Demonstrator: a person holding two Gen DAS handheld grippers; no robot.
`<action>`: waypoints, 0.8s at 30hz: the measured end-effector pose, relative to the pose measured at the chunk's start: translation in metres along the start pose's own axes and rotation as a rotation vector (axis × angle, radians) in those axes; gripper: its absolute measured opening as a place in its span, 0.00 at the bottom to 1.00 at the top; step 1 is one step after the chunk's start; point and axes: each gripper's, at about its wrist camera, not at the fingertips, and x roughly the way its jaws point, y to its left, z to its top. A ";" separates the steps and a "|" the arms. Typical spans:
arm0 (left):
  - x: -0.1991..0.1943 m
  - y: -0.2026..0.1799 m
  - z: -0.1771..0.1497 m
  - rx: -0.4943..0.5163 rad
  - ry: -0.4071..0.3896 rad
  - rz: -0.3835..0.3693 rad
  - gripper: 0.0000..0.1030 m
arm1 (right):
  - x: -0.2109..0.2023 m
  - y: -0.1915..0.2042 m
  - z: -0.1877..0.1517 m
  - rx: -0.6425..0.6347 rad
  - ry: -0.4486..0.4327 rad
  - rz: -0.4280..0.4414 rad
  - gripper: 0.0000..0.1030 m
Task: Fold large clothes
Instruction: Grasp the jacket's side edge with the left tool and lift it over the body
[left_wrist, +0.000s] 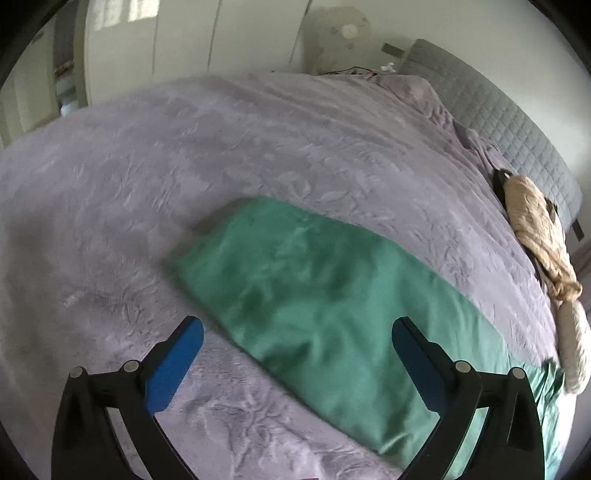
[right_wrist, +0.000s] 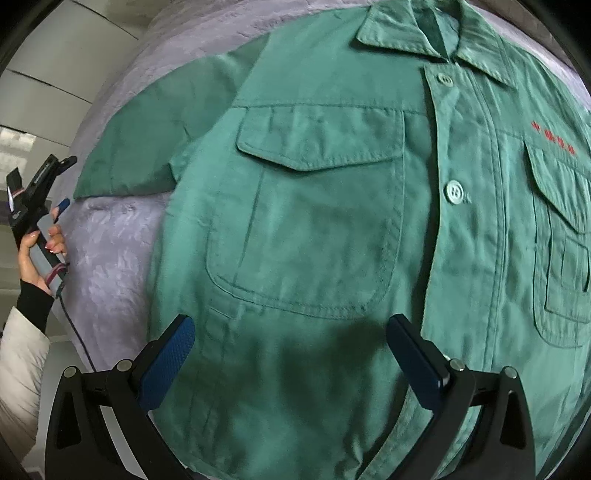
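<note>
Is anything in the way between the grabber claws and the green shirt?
Nothing visible is. The green shirt lies flat on the purple bedspread. The right gripper hangs open right above its front, and the left gripper is open over the sleeve. The beige bundle sits off at the bed's edge.

a: what do the tools look like?

b: each hand-held gripper has black arms, round silver screws at the joints and blue pads (left_wrist: 173, 363) on the fingers.

a: and the person?

b: a hand (right_wrist: 35, 254) shows at the edge, with a black cuff (right_wrist: 35, 301) under a puffy white sleeve (right_wrist: 18, 373). the left hand-held gripper (right_wrist: 61, 206) has a grey handle, a red band and a thin black cable (right_wrist: 75, 336).
</note>
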 end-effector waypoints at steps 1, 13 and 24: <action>0.004 0.004 0.001 -0.005 0.007 0.008 0.99 | 0.002 -0.001 -0.001 0.002 0.008 -0.004 1.00; 0.033 -0.003 0.000 -0.002 0.025 -0.150 0.07 | 0.017 0.032 0.005 -0.040 0.023 -0.043 1.00; -0.075 -0.162 -0.021 0.313 -0.043 -0.590 0.07 | -0.009 0.012 0.009 0.028 -0.093 -0.021 1.00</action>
